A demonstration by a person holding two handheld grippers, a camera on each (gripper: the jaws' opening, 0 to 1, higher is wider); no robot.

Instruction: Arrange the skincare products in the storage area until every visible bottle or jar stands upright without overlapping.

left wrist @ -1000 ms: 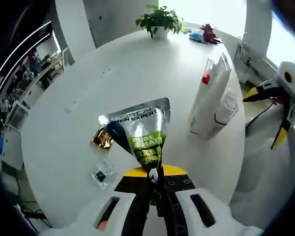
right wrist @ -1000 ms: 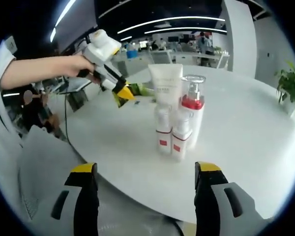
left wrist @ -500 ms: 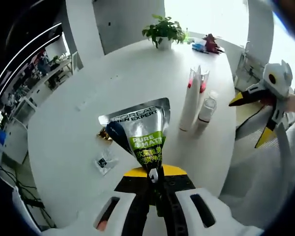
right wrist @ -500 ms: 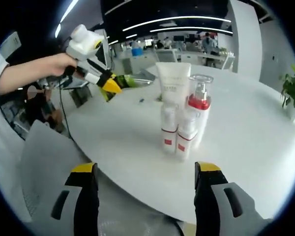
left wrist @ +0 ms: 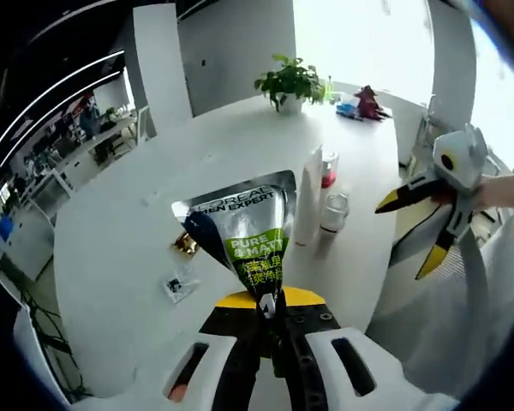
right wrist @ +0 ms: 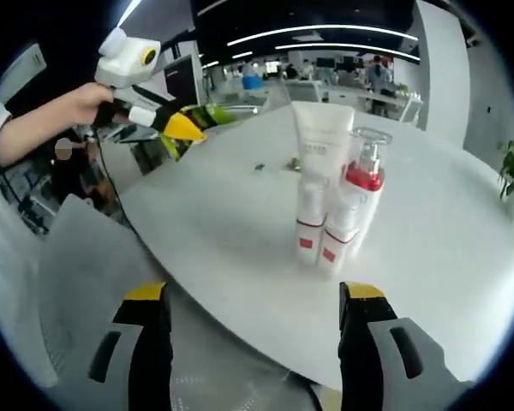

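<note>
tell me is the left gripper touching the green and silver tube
Touching. In the left gripper view the left gripper has its fingers shut on the bottom end of the green and silver tube, which is held up above the white table.

4 upright bottles [right wrist: 334, 214] clustered, touching – green tube [left wrist: 244, 235] held aloft

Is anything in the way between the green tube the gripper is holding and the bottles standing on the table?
Nothing visible. The left gripper holds the green tube up, with bare white table between it and the standing bottles.
</note>
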